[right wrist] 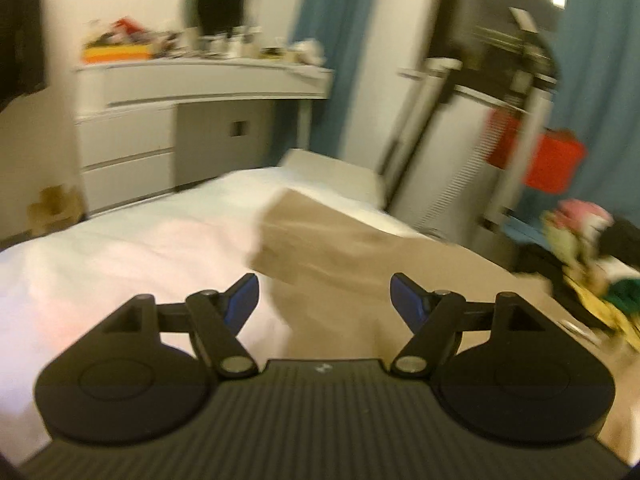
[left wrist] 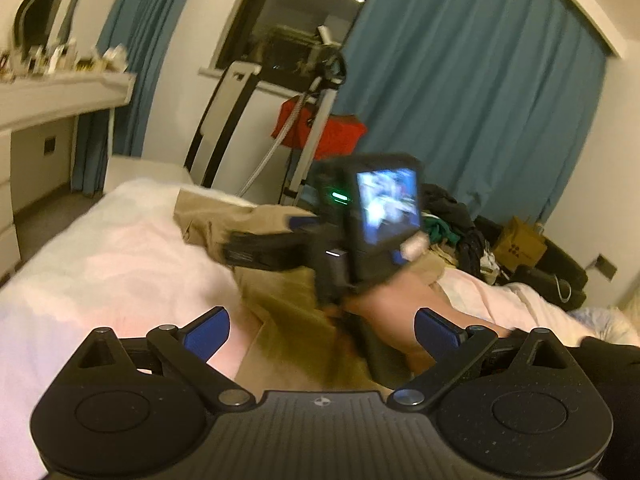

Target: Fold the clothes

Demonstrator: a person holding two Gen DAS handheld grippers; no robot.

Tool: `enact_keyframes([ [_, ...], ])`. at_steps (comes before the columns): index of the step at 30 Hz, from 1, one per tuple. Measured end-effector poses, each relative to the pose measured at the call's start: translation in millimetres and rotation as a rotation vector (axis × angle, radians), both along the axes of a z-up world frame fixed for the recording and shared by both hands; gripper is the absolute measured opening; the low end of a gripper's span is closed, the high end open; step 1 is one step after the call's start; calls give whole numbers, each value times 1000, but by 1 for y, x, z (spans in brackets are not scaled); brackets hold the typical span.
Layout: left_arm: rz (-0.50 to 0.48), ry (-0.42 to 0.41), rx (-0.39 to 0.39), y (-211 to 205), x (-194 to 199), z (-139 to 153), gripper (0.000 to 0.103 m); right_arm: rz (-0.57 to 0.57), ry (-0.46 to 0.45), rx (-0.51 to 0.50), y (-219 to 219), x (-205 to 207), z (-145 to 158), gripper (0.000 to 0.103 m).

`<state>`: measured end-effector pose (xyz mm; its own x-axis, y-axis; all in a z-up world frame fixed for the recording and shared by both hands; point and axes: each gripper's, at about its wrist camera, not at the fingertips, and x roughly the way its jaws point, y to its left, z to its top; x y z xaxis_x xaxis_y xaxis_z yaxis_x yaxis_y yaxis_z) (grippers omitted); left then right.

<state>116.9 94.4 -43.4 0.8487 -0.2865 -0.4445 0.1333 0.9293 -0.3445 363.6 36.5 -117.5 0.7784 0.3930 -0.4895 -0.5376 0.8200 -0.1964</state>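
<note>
**Khaki trousers half folded on the bed**

Khaki cloth, the trousers (left wrist: 276, 300), lies across the pale pink bed (left wrist: 100, 264). In the left wrist view the left gripper (left wrist: 322, 332) has its jaws wide and empty above them, and the right gripper (left wrist: 280, 236) passes in front, blurred.

In the right wrist view the right gripper (right wrist: 324, 300) is also open and holds nothing. The soft, matte fabric shows a squared end. The next grip should probably take the edge cleanly, both layers together.

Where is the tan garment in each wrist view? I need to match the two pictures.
Left wrist view: the tan garment lies on the bed, centre frame, partly behind the right hand-held gripper.
Right wrist view: the tan garment runs from centre to lower right, ahead of the open jaws.
Shared landmark: the red box by the blue curtain.
</note>
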Motion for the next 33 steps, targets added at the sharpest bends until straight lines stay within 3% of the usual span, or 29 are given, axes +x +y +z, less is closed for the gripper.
enact_keyframes([
  [4,13,52,-78,12,14,-16,100,62,20,-90,50,29,-22,74],
  [7,35,79,-81,17,23,-25,100,50,21,-155,71,51,-38,73],
  [8,42,83,-80,18,26,-27,100,38,42,-132,69,57,-42,68],
  [10,64,87,-77,22,29,-31,100,5,77,-79,63,65,-45,40],
  [11,65,93,-81,23,30,-32,100,-18,88,-50,59,68,-45,16],
  [12,66,98,-86,23,31,-34,100,-25,82,-24,54,66,-41,12],
  [17,65,87,-69,18,28,-34,100,-81,-16,103,21,50,-5,9],
  [19,62,72,-51,14,25,-32,100,-131,-61,202,-3,40,10,9],
  [26,38,64,-52,-1,14,-28,100,-461,-256,373,-117,9,27,9],
  [29,22,28,-45,-8,6,-21,100,-631,-230,442,-174,8,8,9],
  [33,-1,19,-30,-21,5,-22,100,-769,-113,458,-229,18,-32,9],
])
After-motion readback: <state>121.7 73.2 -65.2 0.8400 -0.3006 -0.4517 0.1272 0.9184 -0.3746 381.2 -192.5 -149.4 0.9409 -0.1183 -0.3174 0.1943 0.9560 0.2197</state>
